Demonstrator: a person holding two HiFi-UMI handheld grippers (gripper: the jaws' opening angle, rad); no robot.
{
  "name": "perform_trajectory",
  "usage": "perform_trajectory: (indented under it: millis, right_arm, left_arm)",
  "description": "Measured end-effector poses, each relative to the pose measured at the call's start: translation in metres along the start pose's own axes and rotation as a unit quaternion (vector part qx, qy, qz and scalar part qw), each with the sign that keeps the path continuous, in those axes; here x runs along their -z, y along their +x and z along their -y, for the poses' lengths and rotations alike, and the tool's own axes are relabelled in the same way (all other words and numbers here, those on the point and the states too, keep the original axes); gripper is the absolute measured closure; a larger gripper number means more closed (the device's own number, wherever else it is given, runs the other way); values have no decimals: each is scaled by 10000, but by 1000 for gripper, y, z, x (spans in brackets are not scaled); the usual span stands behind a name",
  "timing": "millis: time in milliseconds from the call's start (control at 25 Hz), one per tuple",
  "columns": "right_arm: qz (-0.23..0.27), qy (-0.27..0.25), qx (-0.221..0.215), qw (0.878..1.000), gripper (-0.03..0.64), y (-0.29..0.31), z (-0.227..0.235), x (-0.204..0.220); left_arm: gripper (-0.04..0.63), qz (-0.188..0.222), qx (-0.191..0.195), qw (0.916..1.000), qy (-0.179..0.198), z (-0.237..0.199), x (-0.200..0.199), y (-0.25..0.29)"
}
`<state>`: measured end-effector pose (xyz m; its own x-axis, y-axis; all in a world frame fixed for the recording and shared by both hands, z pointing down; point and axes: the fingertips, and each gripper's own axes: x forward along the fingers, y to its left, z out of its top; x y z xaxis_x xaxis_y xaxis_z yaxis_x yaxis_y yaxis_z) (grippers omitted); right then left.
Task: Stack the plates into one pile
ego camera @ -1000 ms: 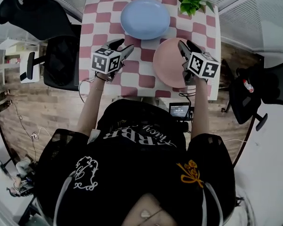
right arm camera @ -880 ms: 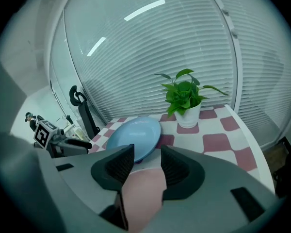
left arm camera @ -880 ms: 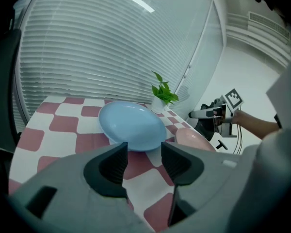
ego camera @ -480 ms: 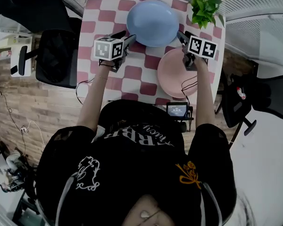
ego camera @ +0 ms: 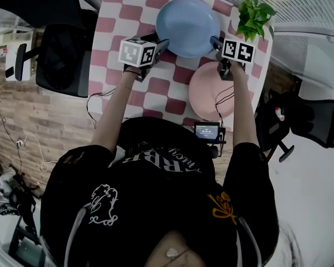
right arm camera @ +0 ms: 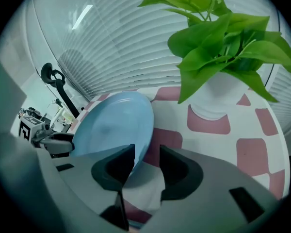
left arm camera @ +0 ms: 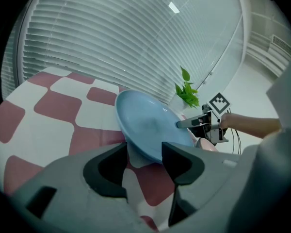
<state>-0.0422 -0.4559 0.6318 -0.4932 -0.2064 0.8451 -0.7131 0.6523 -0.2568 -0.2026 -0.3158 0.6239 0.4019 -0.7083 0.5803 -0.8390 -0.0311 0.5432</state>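
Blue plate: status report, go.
Left gripper and right gripper open, jaws astride opposite rims of the blue plate. Pink plate bare, beside it. Potted plant close by right gripper.

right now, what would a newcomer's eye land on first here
The blue plate on the checked table stands out first, with the left gripper and right gripper at opposite sides of it, each with its jaws apart around the rim. A pink plate lies nearer the person on the right, and a plant stands at the far right corner.
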Motion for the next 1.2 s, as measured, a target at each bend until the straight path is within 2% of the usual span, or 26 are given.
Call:
perform_trajectory:
  millis: [160,200,320,440,720,960,1200]
  right_arm:
    - [-165,-183,-108,9996,491,7,-5,3]
    - [-181,-253,-93,9995,518,7,-6,3]
    - [-188,-335,75,9992,525,8,-7,1]
    - [-103,-213,133,9996,531,3,-9,0]
    - [309,126,20,9994,546,-23,-22,-10]
    - [657,189,-247,9974,552,-67,-31,-9]
    - [785,298,-439,9955,555,-108,-25,29]
  left_arm:
    - [376,-52,83,9998,182,3,2,2]
    - [376,-37,112,9997,194,4,1,2]
    - [376,-15,162,9991,379,5,-1,0]
    - [376,-58,122,9981,594,6,-1,-3]
    - [376,219,114,9969,741,19,-12,-24]
    - [376,357,24,9961,808,51,-8,-46]
    - [376,328,-92,9965,758,94,27,-56]
